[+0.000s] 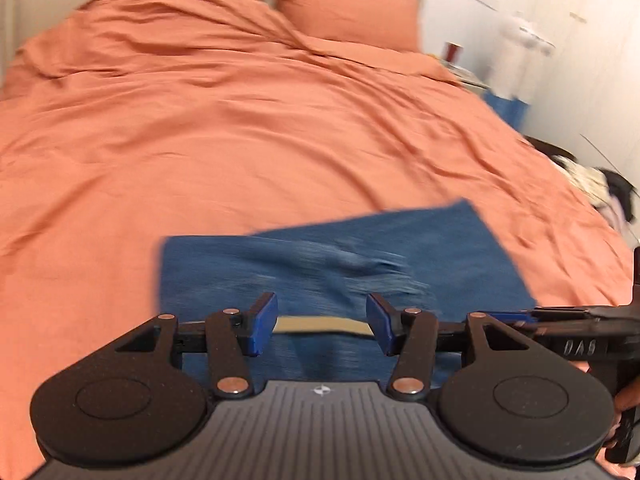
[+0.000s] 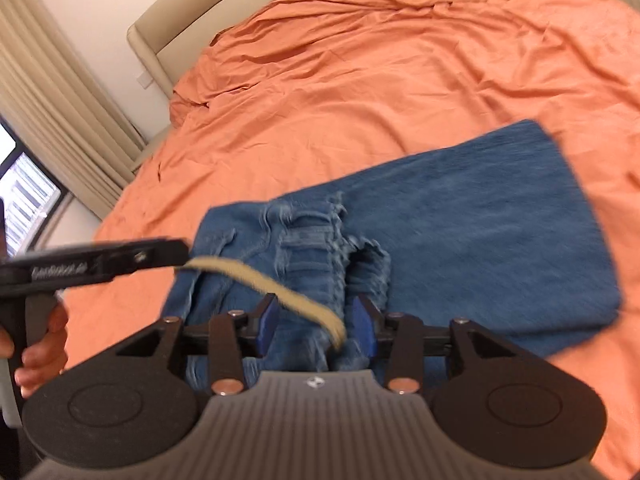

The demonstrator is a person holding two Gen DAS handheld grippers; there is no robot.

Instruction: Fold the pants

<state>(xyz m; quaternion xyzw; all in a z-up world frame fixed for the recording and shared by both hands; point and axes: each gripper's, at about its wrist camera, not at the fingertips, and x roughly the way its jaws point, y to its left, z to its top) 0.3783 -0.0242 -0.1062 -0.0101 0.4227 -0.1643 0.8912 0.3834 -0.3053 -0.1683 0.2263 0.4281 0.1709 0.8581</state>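
Blue denim pants (image 1: 400,248) lie folded on the orange bed; they also show in the right wrist view (image 2: 480,216), with frayed ripped parts and a tan waistband strip (image 2: 280,286). My left gripper (image 1: 322,322) is open just above the near edge of the pants, the tan strip (image 1: 320,325) between its blue pads. My right gripper (image 2: 316,322) is open over the bunched near end of the denim, the tan strip crossing between its pads. The right gripper's body shows at the right of the left wrist view (image 1: 576,332); the left gripper's body shows at the left of the right wrist view (image 2: 92,266).
An orange duvet (image 1: 200,140) covers the bed, with a pillow (image 1: 348,8) by the beige headboard (image 2: 168,24). Curtains (image 2: 52,112) and a window are at the left. A nightstand with clutter (image 1: 460,64) and dark clothing (image 1: 592,176) lie past the bed's right edge.
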